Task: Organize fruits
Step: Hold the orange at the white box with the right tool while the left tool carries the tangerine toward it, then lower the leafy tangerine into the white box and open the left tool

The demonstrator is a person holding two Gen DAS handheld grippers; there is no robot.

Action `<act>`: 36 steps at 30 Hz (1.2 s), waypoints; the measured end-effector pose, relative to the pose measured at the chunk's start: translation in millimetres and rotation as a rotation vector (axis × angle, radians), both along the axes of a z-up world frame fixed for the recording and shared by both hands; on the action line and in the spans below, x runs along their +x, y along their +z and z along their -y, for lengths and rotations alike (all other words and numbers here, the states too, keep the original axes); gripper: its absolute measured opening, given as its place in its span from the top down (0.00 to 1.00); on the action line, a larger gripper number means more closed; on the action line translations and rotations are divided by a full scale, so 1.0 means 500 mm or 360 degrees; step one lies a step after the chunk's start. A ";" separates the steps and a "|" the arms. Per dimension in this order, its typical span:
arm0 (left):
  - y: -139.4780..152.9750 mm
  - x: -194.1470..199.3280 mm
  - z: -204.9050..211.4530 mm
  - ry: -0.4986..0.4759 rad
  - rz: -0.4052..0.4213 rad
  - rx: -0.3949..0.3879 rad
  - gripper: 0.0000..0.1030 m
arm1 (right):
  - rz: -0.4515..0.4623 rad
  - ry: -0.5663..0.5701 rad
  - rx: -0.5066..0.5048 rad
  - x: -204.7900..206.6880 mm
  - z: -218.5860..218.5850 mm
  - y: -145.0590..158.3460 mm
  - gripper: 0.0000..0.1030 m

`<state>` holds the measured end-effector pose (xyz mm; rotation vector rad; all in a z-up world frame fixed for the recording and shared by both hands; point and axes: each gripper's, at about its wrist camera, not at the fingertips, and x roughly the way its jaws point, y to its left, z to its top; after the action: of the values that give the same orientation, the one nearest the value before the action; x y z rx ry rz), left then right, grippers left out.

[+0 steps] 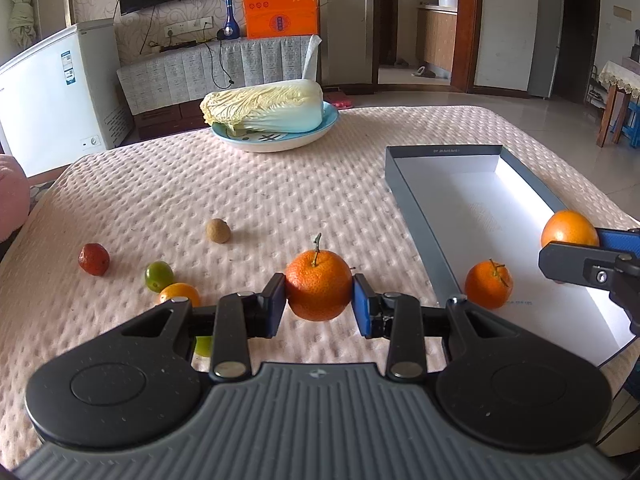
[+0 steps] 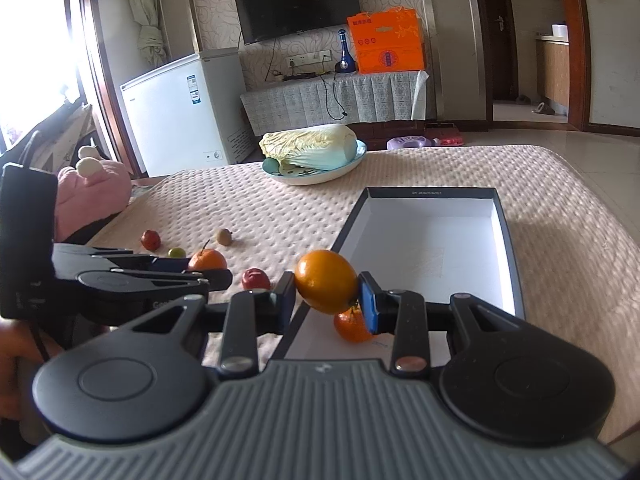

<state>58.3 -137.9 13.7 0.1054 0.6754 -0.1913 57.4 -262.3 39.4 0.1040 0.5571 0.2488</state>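
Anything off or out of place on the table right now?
Nothing spilled or damaged. One oddity for a fruit task: a napa cabbage lies on the blue plate at the far edge. One tangerine sits in the box; small fruits lie scattered on the cloth.

Small print is seen on the box's far wall (image 1: 444,151), too fine to be read; the orange carton's (image 1: 280,6) characters stay illegible.
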 end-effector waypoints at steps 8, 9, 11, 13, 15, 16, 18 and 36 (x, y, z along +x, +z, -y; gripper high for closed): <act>0.002 -0.003 0.031 -0.0044 0.0031 0.0026 0.61 | -0.0024 -0.0033 -0.0018 -0.004 0.022 -0.007 0.64; 0.003 -0.003 0.035 -0.0050 0.0034 0.0024 0.61 | -0.0022 -0.0037 -0.0018 -0.007 0.025 -0.006 0.64; 0.004 -0.004 0.041 -0.0059 0.0039 0.0020 0.61 | -0.0021 -0.0042 -0.0019 -0.009 0.028 -0.006 0.64; 0.005 -0.004 0.047 -0.0068 0.0043 0.0012 0.61 | -0.0024 -0.0045 -0.0023 -0.012 0.032 -0.006 0.64; 0.006 -0.004 0.053 -0.0074 0.0049 0.0005 0.61 | -0.0027 -0.0048 -0.0032 -0.014 0.035 -0.006 0.64; 0.007 -0.004 0.056 -0.0079 0.0051 -0.0001 0.61 | -0.0030 -0.0051 -0.0035 -0.014 0.036 -0.006 0.64; 0.008 -0.004 0.063 -0.0086 0.0053 -0.0009 0.61 | -0.0040 -0.0061 -0.0046 -0.016 0.042 -0.007 0.64; 0.007 -0.009 0.139 -0.0196 0.0062 -0.0072 0.60 | -0.0160 -0.0126 -0.0136 -0.025 0.081 -0.029 0.64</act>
<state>53.9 -207.5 17.4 0.1069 0.6259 -0.3220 45.1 -302.6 25.0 0.0556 0.6614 0.1427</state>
